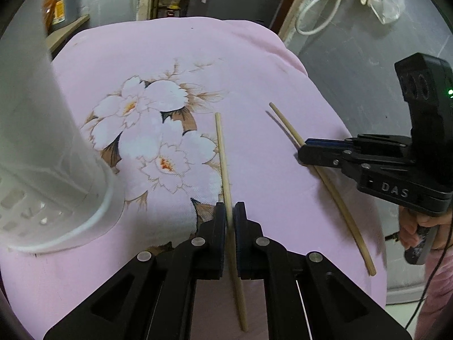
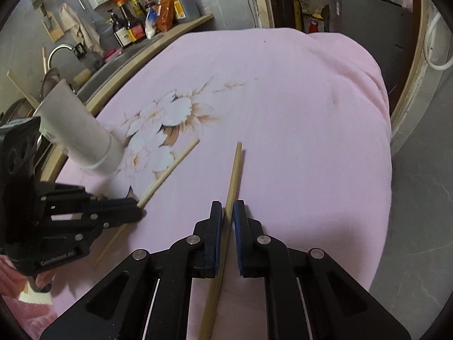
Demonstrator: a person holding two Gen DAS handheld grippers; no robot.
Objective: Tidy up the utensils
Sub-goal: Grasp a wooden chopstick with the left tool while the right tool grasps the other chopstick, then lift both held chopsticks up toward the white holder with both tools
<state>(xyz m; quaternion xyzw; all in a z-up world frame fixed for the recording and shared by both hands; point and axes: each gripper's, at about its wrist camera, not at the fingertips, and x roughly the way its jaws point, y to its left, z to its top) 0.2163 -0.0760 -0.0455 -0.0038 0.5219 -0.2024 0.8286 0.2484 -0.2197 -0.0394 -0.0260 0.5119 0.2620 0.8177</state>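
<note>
Ok, both grippers are down low over the pink cloth (image 1: 254, 65), each clamped on one chopstick.

Left gripper (image 1: 230, 212) points forward along the table with its fingers closed on the left chopstick (image 1: 223, 153) near mid-length; the stick runs roughly along the fingers, far tip over the flower print (image 1: 153, 130) edge, near end sticking out back under the gripper.

Right gripper (image 2: 227, 212) likewise points forward, pads pinched on the right chopstick (image 2: 233, 175), far tip out ahead, tail passing back between the linkages. In the left view it comes in from the right, held level, with the person's hand (image 1: 416, 226) on the handle.

The sticks are apart, with their far tips leaning toward each other.

White holder (image 2: 82, 136) stands on the cloth at far left, beside the print.
</note>
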